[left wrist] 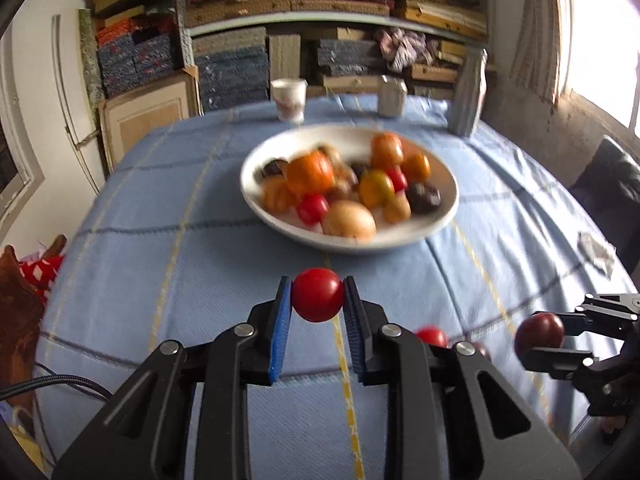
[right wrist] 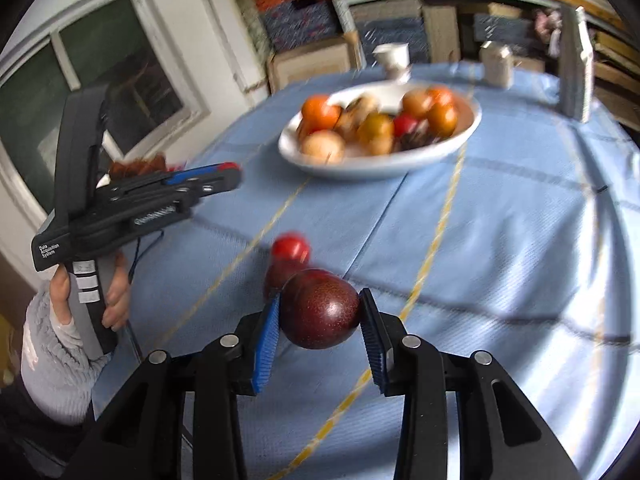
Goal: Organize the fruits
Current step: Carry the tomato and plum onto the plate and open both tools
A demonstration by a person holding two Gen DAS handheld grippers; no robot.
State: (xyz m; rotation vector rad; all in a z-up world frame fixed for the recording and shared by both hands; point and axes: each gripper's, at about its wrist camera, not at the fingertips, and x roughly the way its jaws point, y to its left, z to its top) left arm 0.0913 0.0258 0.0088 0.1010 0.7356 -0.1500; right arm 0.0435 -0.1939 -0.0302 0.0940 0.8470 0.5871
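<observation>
Left wrist view shows the left gripper (left wrist: 317,296) with its jaws closed on a small red tomato (left wrist: 318,295), held above the blue table (left wrist: 160,240) in front of the white bowl (left wrist: 448,216) full of fruits. Right wrist view shows the right gripper (right wrist: 320,312) with its jaws closed on a dark purple fruit (right wrist: 320,312). One more red tomato (right wrist: 290,247) lies on the table just beyond it.

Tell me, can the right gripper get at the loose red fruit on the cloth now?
Probably not yet. The right gripper has its jaws shut on a dark plum, so it has no free grip. The loose red fruit lies just ahead on the blue tablecloth, otherwise unobstructed.
</observation>
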